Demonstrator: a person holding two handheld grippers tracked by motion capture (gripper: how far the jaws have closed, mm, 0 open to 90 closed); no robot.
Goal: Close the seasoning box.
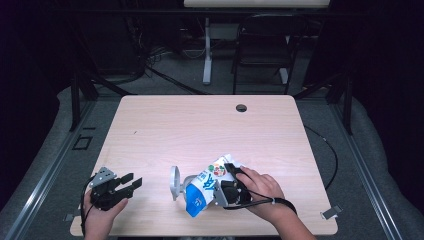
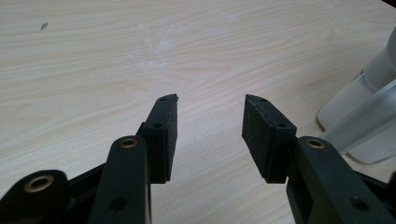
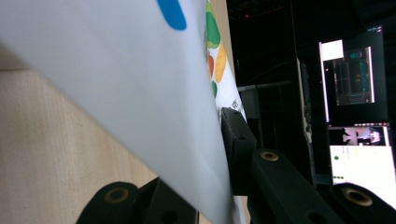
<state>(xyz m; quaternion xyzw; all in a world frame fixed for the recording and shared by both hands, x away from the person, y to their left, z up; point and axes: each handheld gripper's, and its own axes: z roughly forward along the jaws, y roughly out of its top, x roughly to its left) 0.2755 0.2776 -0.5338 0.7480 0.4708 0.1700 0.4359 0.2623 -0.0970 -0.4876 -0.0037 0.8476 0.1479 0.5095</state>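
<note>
Bare table (image 1: 200,130) beyond carton (image 1: 205,187) (wide)

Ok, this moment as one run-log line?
right gripper: shut on carton, tilted over table | left gripper: open, empty, resting on table | clear cup: beside carton

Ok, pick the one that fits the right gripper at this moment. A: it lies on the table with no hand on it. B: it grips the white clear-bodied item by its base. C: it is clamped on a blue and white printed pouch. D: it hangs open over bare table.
C: the right gripper has its jaws shut on the blue and white pouch, whose white film runs between them in the right gripper view.
</note>
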